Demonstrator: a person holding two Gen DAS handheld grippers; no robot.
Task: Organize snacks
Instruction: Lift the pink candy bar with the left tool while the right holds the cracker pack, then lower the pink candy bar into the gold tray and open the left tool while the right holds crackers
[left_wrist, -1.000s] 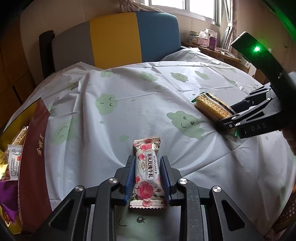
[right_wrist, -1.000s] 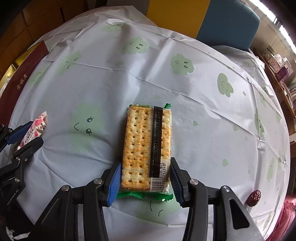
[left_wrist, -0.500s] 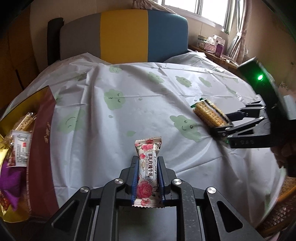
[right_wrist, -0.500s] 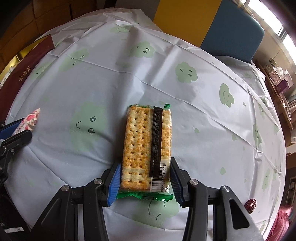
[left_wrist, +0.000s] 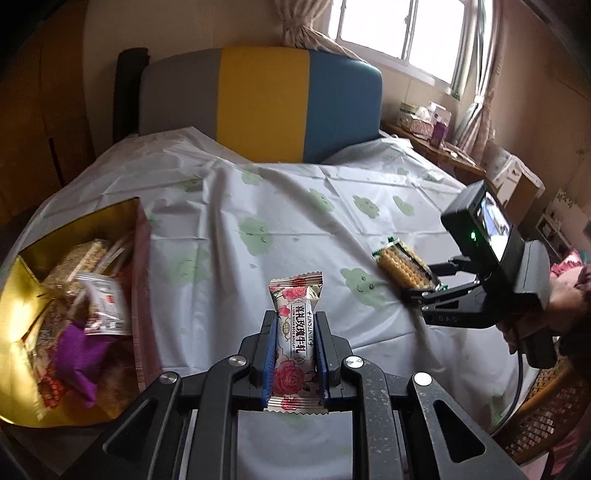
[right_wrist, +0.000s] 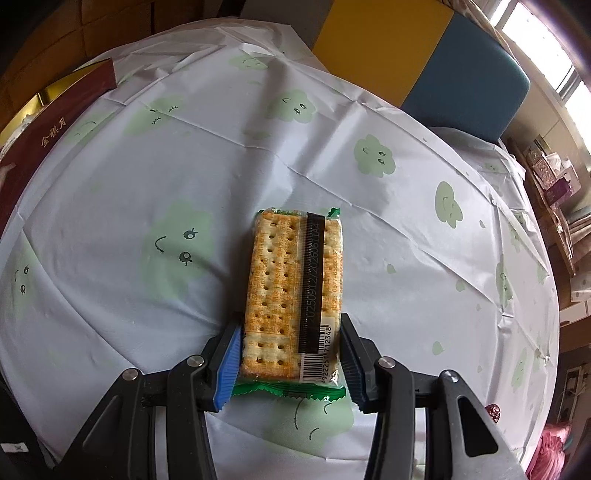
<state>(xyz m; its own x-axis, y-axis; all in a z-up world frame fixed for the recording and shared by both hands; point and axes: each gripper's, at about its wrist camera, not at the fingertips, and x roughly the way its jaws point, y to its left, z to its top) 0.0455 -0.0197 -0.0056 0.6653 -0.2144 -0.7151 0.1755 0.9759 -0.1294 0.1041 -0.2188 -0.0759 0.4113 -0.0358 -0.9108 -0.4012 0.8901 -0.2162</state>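
The left gripper (left_wrist: 294, 363) pinches a rose-printed nougat bar (left_wrist: 295, 339) across its narrow width. Its jaws have just been closing onto the wrapper, and the blue pads now press both long edges. The bar's long axis runs along the fingers, with the far end projecting past the fingertips and clear of the tablecloth (left_wrist: 280, 206).

The governing relation is the bearing from this bar to the open gold-lined box (left_wrist: 48, 254). The box sits at the left edge of the table, to the left of the gripper and slightly farther away. It already contains several wrapped snacks. The left gripper is by far the nearer tool to the box. The transfer therefore appears to call for a leftward carry, with the bar's projecting end leading over the maroon box wall (left_wrist: 142, 258).

The right gripper (right_wrist: 288, 363) brackets the near end of a cracker pack (right_wrist: 295, 295), which lies flat on the cloth. The pack's long axis also runs away from the fingers. The left pad touches the pack edge; a sliver of gap seems to remain at the right pad, so a firm hold cannot be confirmed. This pack lies well to the right of the box.
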